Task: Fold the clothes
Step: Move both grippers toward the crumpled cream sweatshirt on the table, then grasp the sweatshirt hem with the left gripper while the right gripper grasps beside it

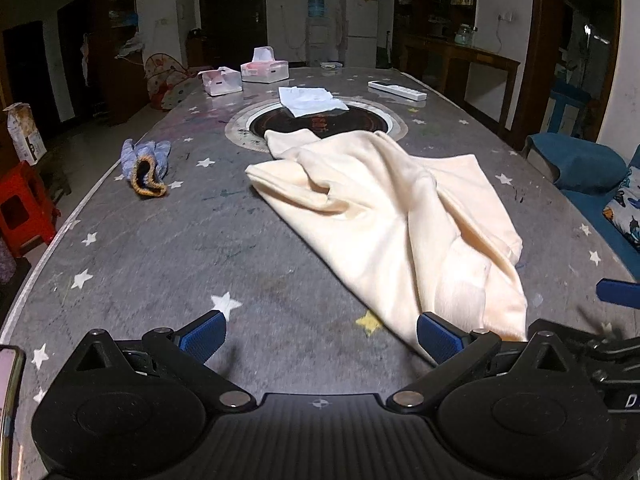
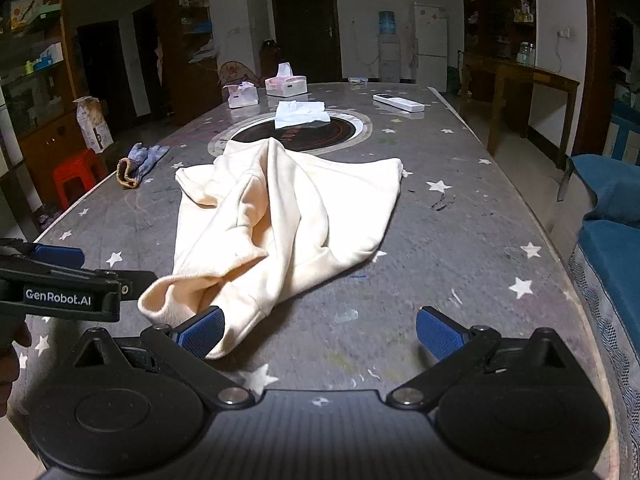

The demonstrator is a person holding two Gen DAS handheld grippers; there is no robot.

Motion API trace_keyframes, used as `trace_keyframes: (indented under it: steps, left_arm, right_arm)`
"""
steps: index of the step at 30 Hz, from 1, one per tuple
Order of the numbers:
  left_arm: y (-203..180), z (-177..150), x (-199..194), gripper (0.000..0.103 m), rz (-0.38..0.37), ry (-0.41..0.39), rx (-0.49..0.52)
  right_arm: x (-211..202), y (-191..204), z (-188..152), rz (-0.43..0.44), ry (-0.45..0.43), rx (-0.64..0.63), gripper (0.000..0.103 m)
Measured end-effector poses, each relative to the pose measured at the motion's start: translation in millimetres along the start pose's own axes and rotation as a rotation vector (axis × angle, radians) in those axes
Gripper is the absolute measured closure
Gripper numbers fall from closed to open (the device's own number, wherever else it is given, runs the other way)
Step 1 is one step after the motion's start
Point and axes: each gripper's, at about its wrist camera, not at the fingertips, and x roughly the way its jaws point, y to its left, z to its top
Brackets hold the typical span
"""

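Both hand-held grippers hover spread and empty over the star-patterned worktop (image 2: 460,216): the left hand-held gripper (image 1: 320,334) with its right finger at the near hem, the right hand-held gripper (image 2: 320,330) with its left finger at a rumpled cuff. Ahead lies the cream garment (image 2: 280,216), bunched and unfolded. It looks soft, light and limp; hems and corners seem the surest holds.

Your garment (image 2: 288,216) lies mid-table (image 2: 460,240); glove (image 2: 140,162) at its left edge, remote (image 2: 398,103) near the far-right corner.
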Motion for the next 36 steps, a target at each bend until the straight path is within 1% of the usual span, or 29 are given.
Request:
trace_keyframes:
  steps: [5,10,12,14,15,16,17,18,19,20,21,24,25,26,27,28,29,31,33,36]
  left_arm:
    - [-1,13,6,0.000,-0.033,-0.005,-0.011]
    - [-9,32,12,0.000,-0.066,-0.030,0.008]
    - [-14,40,16,0.000,-0.078,-0.040,0.024]
    - [-18,47,22,0.001,-0.093,-0.041,0.038]
    - [-20,51,26,0.001,-0.101,-0.040,0.044]
    - [-23,54,30,0.006,-0.110,-0.039,0.050]
    - [-25,57,34,0.010,-0.118,-0.037,0.057]
    - [-27,61,37,0.010,-0.127,-0.036,0.063]
    - [-29,64,41,0.014,-0.135,-0.035,0.069]
    - [-31,67,45,0.020,-0.143,-0.034,0.076]
    - [-34,71,49,0.023,-0.152,-0.032,0.082]
    - [-37,77,61,0.032,-0.173,-0.020,0.091]
    - [-36,77,65,0.045,-0.179,-0.012,0.089]
    - [-36,78,70,0.061,-0.185,-0.004,0.088]
    - [-34,78,73,0.069,-0.192,0.001,0.083]
    - [-31,77,73,0.084,-0.203,0.001,0.069]
    - [-28,76,74,0.089,-0.213,0.002,0.056]
    - [-20,74,70,0.095,-0.218,-0.011,0.032]
    - [-11,70,62,0.095,-0.214,-0.032,0.007]
    - [5,62,40,0.096,-0.196,-0.069,-0.029]
  right_arm:
    - [7,-3,8,-0.004,0.000,0.007,0.001]
    - [14,-9,17,-0.011,-0.001,0.012,0.005]
    - [15,-11,21,-0.014,-0.006,0.013,0.009]
    - [18,-15,26,-0.014,-0.006,0.016,0.011]
    - [20,-16,28,-0.010,-0.007,0.018,0.015]
    - [21,-18,31,-0.007,-0.008,0.019,0.020]
    - [22,-19,33,-0.007,-0.008,0.022,0.021]
    - [24,-20,35,-0.006,-0.008,0.024,0.022]
    - [25,-21,37,-0.005,-0.008,0.027,0.023]
    - [26,-22,39,-0.004,-0.009,0.028,0.025]
    - [27,-23,40,-0.004,-0.008,0.027,0.027]
    - [30,-24,44,-0.004,-0.008,0.022,0.028]
    - [31,-25,45,-0.004,-0.008,0.020,0.028]
    - [33,-25,46,-0.003,-0.007,0.019,0.029]
    - [35,-26,48,-0.001,-0.004,0.017,0.031]
    - [37,-26,49,0.002,-0.003,0.012,0.031]
    - [38,-26,51,0.004,-0.002,0.006,0.031]
    - [41,-22,56,0.008,-0.004,-0.019,0.033]
    - [45,-18,62,0.023,-0.007,-0.047,0.035]
    - [55,-8,71,0.044,-0.007,-0.094,0.035]
